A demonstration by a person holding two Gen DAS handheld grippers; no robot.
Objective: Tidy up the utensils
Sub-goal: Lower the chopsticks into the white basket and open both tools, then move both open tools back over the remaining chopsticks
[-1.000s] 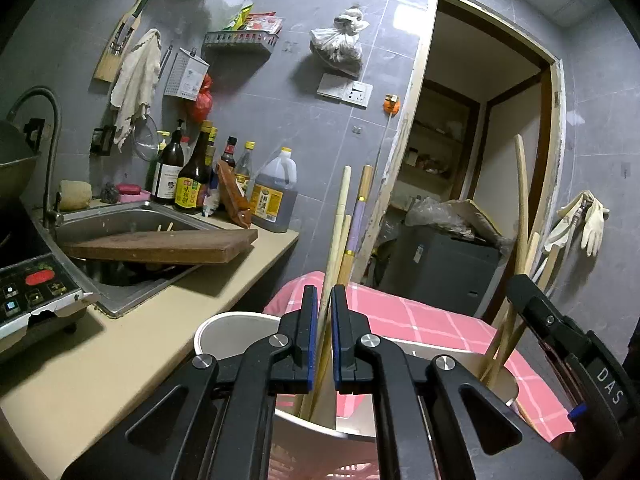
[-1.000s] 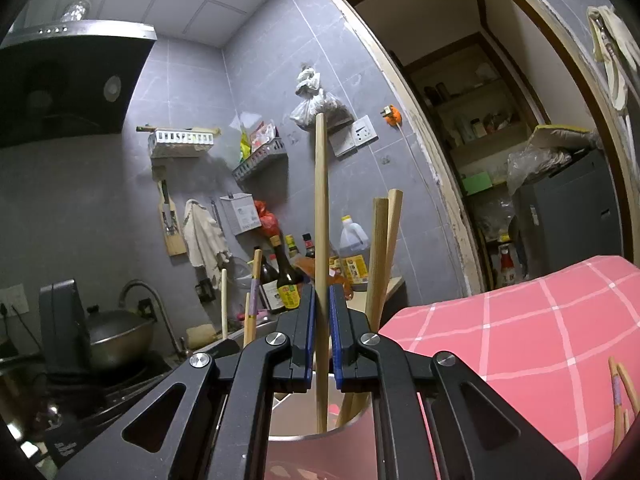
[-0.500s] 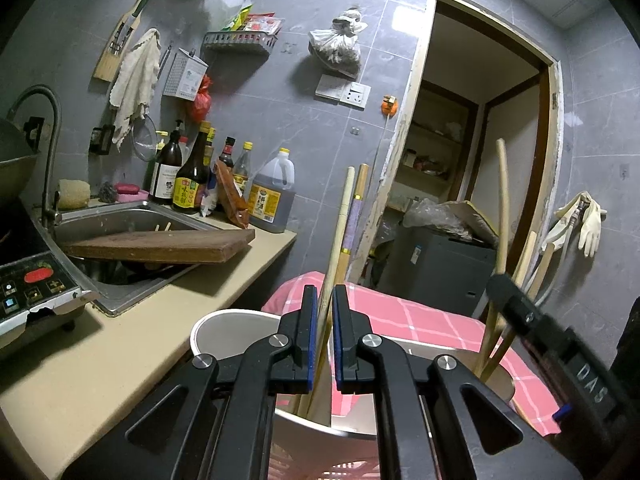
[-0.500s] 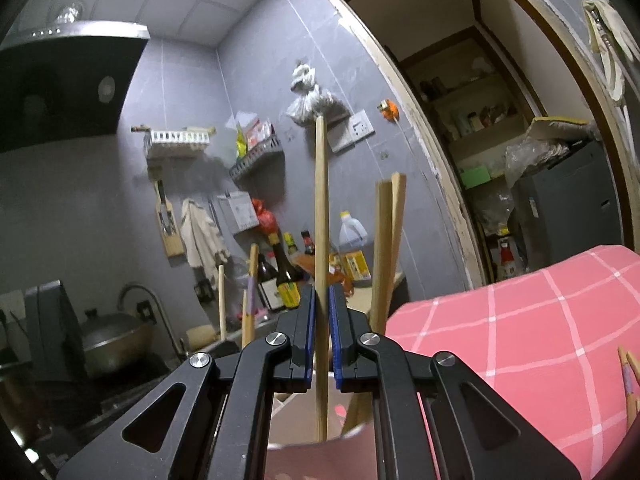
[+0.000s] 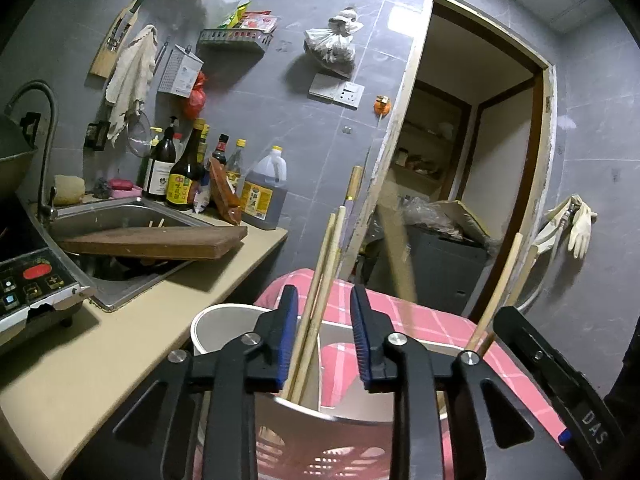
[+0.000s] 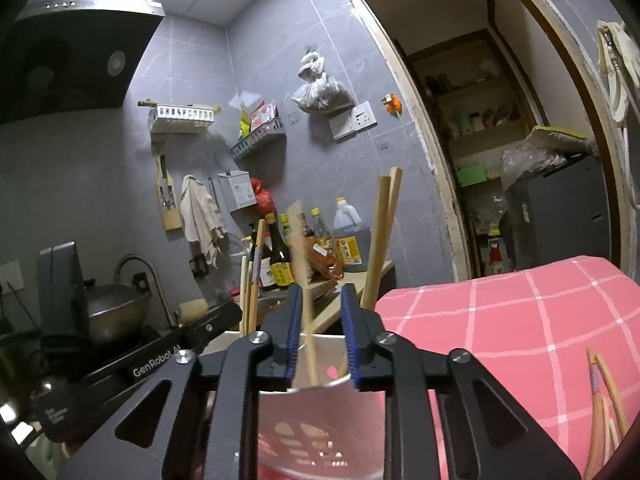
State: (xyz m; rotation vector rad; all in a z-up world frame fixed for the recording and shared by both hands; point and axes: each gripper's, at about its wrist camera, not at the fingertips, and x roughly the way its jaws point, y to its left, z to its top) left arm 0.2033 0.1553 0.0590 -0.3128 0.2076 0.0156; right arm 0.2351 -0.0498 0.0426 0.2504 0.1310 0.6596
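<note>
A white utensil holder stands on the pink checked cloth and holds several wooden chopsticks. My left gripper is open above its rim; two chopsticks lean loose between the jaws. My right gripper is open over the holder; a blurred chopstick drops between its jaws. That chopstick also shows blurred in the left wrist view. Two more chopsticks stand in the holder's right side.
The beige counter carries a sink with a wooden board across it, several bottles and an induction cooker. Loose chopsticks lie on the cloth. The doorway is behind.
Both grippers have opened and let go of their chopsticks. The right one's chopstick is falling into the holder; the left one's now lean loose in it.
</note>
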